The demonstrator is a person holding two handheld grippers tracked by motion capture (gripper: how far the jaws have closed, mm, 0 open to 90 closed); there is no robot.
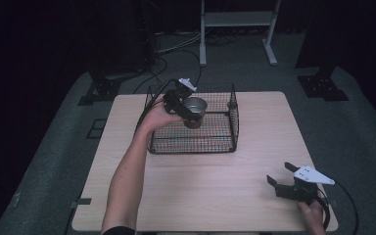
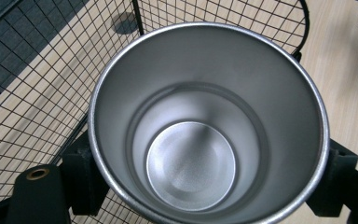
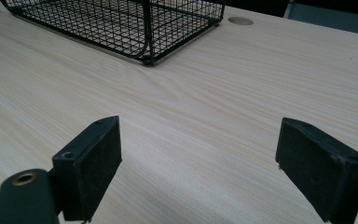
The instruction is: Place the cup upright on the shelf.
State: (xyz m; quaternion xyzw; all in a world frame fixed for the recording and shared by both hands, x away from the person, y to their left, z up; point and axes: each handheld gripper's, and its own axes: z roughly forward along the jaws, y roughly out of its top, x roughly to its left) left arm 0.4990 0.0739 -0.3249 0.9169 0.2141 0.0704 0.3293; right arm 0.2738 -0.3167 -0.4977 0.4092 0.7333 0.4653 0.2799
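Observation:
A steel cup [image 1: 195,108] hangs upright over the black wire basket [image 1: 215,142], with my left gripper [image 1: 188,111] shut on its sides. In the left gripper view I look straight down into the empty cup [image 2: 191,163], a black pad [image 2: 81,179] pressing on each flank, basket mesh [image 2: 32,84] behind. My right gripper [image 1: 281,178] rests low at the table's front right corner, open, with nothing between its pads [image 3: 91,163]. The right gripper view shows the basket's near corner [image 3: 147,58] farther off.
The wooden table [image 1: 196,191] has open surface between the basket and the right gripper. A round cable hole [image 3: 240,21] lies in the tabletop beyond the basket. A metal frame [image 1: 237,29] and dark stands sit on the floor behind the table.

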